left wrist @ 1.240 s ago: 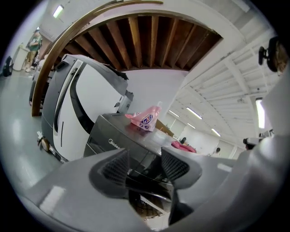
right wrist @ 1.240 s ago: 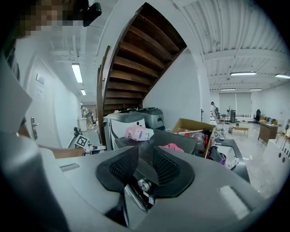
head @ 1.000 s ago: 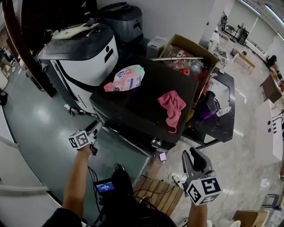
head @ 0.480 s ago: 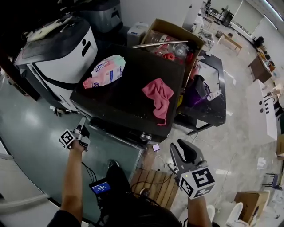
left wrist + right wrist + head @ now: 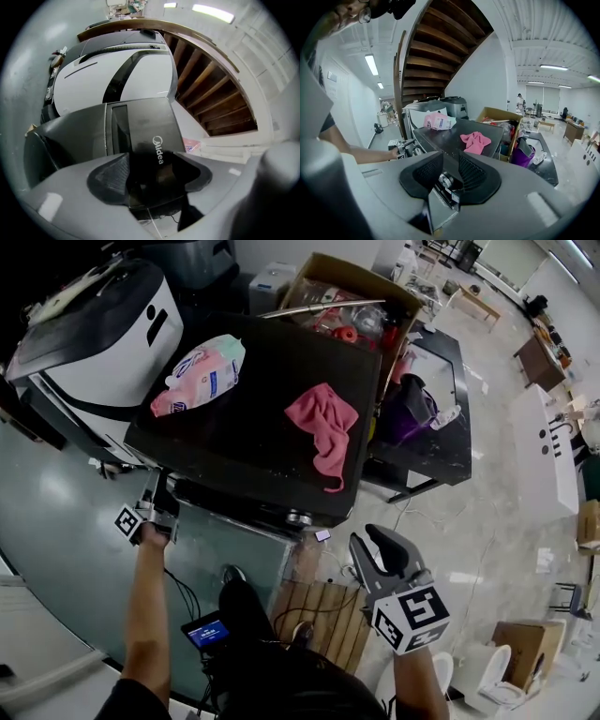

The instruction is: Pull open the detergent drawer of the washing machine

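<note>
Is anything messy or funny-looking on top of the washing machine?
Yes. A pink cloth lies crumpled on top of the black washing machine, and a pink-and-white pouch lies flat near its back corner. Neither looks put away. Nothing looks spilled.

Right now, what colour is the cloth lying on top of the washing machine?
Pink. The cloth shows best in the head view.

Washing machine [image 5: 253,427] top: dark, smooth, semi-gloss, with faint reflections. Pink cloth [image 5: 322,418] near its right edge: soft, matt, crumpled. Detergent pouch [image 5: 199,376] toward the left edge: glossy plastic film. Knob [image 5: 298,518] at the front edge: shiny metal. Box [image 5: 349,268] behind: matt brown cardboard. Pallet [image 5: 328,615]: bare wood slats. Floor [image 5: 56,502]: polished, reflective.
</note>
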Motion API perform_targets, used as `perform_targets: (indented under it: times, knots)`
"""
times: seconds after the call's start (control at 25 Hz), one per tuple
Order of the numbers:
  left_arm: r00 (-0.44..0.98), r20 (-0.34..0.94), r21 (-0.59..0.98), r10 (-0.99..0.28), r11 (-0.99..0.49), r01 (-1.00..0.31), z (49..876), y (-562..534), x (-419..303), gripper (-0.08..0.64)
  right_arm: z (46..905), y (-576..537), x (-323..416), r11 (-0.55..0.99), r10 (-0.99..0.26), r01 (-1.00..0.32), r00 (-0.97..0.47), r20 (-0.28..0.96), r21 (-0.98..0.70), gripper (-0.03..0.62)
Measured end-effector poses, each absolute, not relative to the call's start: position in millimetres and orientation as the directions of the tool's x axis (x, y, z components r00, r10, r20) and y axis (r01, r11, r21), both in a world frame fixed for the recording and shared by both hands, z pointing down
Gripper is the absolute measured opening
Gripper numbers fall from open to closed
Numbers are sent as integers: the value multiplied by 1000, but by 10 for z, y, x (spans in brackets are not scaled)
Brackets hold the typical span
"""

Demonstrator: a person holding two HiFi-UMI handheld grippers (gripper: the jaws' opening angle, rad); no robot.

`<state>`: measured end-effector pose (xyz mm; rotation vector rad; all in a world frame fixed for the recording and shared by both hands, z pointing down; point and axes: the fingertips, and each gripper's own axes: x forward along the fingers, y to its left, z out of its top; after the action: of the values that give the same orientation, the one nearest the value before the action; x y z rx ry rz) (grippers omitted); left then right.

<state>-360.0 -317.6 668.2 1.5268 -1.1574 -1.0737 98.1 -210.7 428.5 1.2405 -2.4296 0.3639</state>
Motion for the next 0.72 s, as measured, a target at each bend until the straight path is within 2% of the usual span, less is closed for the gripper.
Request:
perform_targets:
  times: [0.24, 0.36, 0.52, 0.64, 0.72]
  knots:
    - [188, -243, 954, -952, -270, -133, 6687, -3252, -3632, 368, 4462, -2102, 949, 567, -702, -822, -521, 485, -62, 84]
    - [171, -355, 922, -919, -375, -100, 6555, -3300, -3705, 379, 4549, -2092, 912, 566, -690, -822, -516, 507, -66, 84]
    - [142, -434, 895, -890, -444, -50, 6524, -3346, -3803, 380, 4703, -2066, 857, 569, -671, -819, -512, 537, -70, 84]
    - [140, -425, 900, -894, -434, -39, 6578, -3370, -3822, 377, 4801, -2042, 825, 573, -656, -817, -508, 559, -70, 84]
    - [131, -411, 910, -902, -415, -4, 6613, -3388, -3798, 347, 4831, -2025, 810, 574, -650, -816, -505, 568, -69, 84]
